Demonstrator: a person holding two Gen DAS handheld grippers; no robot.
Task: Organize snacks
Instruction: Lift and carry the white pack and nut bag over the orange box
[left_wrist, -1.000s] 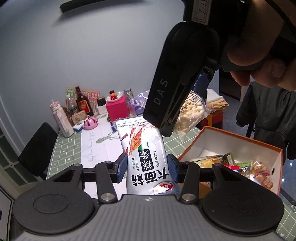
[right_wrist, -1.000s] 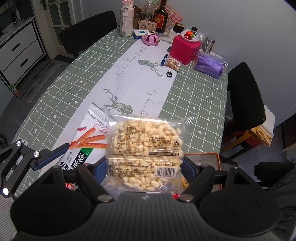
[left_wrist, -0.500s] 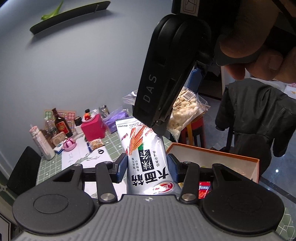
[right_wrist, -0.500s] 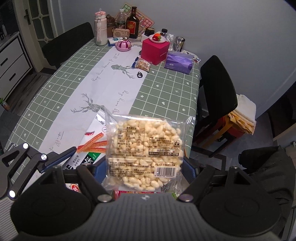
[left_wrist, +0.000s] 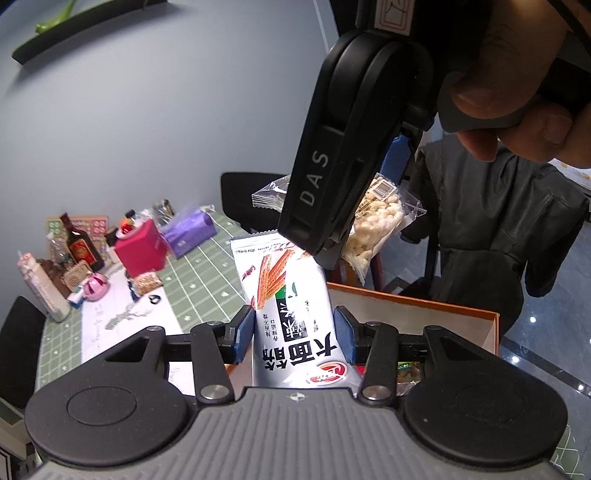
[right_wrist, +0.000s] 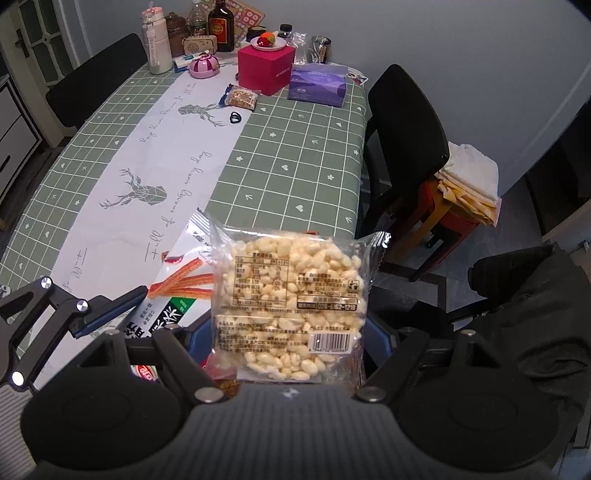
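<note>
Green tablecloth (right_wrist: 295, 155) with white grid; white runner (right_wrist: 147, 173) with grey deer; magenta box (right_wrist: 264, 70); orange-rimmed carton (left_wrist: 424, 306).

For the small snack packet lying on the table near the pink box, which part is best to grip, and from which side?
Grip the small snack packet across its short width at the middle, coming from above. It lies flat on the table, and the pink box stands close behind it, so a side approach looks awkward.

White spicy-strip packet (left_wrist: 295, 314) and clear puffed-rice bag (right_wrist: 291, 302) held upright above orange-rimmed box (left_wrist: 443, 310).
</note>
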